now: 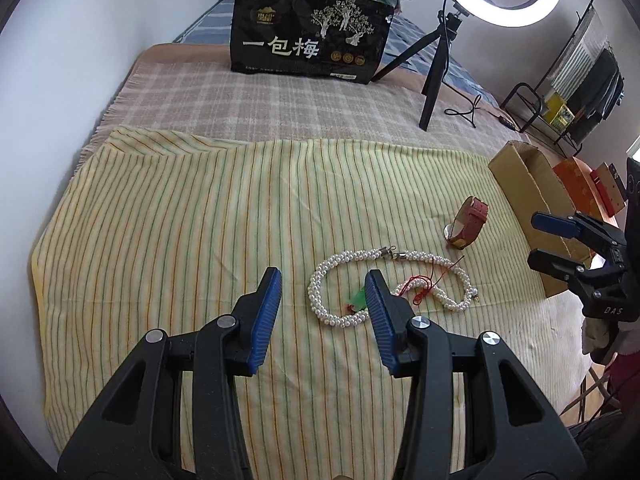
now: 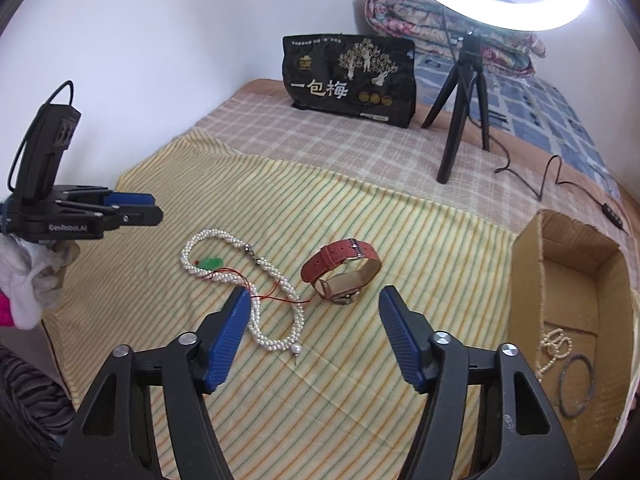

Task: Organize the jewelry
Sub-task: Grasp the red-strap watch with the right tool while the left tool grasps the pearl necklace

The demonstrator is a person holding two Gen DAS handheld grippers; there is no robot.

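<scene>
A pearl necklace lies on the yellow striped cloth, with a green pendant on red cord on top of it. A red-strap watch lies beside it. An open cardboard box at the right holds a small pearl strand and a dark bangle. My left gripper is open and empty, just short of the necklace. My right gripper is open and empty, near the watch.
A black snack bag stands at the back of the bed. A ring light on a tripod stands at back right with a trailing cable. Folded quilts lie behind. Orange boxes sit beyond the cardboard box.
</scene>
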